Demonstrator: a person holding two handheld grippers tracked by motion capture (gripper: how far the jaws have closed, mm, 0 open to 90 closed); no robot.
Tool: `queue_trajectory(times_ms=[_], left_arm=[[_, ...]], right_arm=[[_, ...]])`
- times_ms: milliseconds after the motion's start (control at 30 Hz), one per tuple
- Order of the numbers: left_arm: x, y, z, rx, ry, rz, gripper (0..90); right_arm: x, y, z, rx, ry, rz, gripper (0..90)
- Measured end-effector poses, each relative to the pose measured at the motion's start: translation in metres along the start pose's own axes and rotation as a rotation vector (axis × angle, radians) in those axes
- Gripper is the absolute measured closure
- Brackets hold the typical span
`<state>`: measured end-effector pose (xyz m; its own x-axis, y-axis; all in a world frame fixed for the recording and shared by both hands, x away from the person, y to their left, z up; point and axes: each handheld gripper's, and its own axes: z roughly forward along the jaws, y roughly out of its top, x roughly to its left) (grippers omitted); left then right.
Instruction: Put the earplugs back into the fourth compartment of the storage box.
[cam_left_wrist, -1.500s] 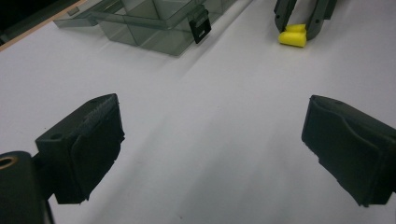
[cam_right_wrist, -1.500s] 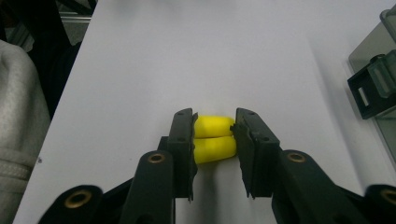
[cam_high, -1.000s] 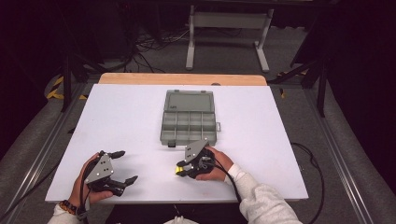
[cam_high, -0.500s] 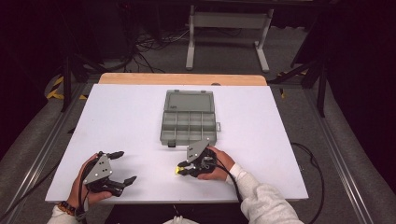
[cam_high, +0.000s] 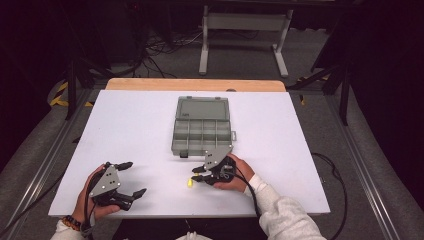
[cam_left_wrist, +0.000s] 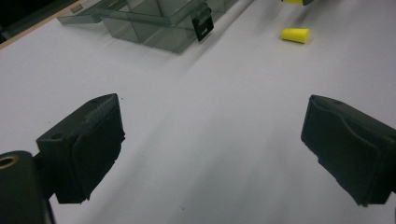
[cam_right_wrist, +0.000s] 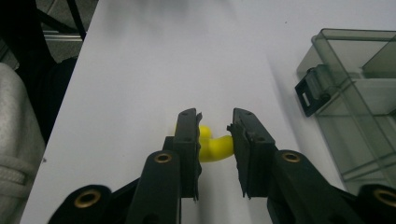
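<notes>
White table (cam_high: 135, 125), right gripper (cam_right_wrist: 215, 135) clamps bent yellow plug (cam_right_wrist: 214, 145), left gripper (cam_left_wrist: 210, 154) wide, 2nd plug (cam_left_wrist: 295, 35) ahead.

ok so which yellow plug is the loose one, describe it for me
On the white table, find the grey compartment box. Just in front of its near edge, by the right gripper, lies a small yellow foam plug. Unlike the bent plug between that gripper's jaws, which have just been closing, it lies free and straight.
</notes>
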<state>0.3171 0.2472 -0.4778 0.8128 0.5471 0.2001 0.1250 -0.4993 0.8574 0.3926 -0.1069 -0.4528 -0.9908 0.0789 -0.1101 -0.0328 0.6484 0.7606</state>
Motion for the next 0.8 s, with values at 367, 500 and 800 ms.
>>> queue_trajectory(times_ms=[367,500,800], left_arm=[[0.000,0.004,0.004,0.002,-0.002,0.014,6.6],[-0.001,0.005,0.004,-0.001,-0.004,0.019,6.6],[-0.001,0.005,0.003,-0.010,-0.001,0.020,6.5]], right_arm=[[0.001,-0.002,-0.007,-0.014,-0.049,0.015,72.9],[0.002,-0.001,-0.012,-0.024,-0.074,0.013,73.1],[0.001,0.002,-0.023,-0.058,-0.123,0.021,73.5]])
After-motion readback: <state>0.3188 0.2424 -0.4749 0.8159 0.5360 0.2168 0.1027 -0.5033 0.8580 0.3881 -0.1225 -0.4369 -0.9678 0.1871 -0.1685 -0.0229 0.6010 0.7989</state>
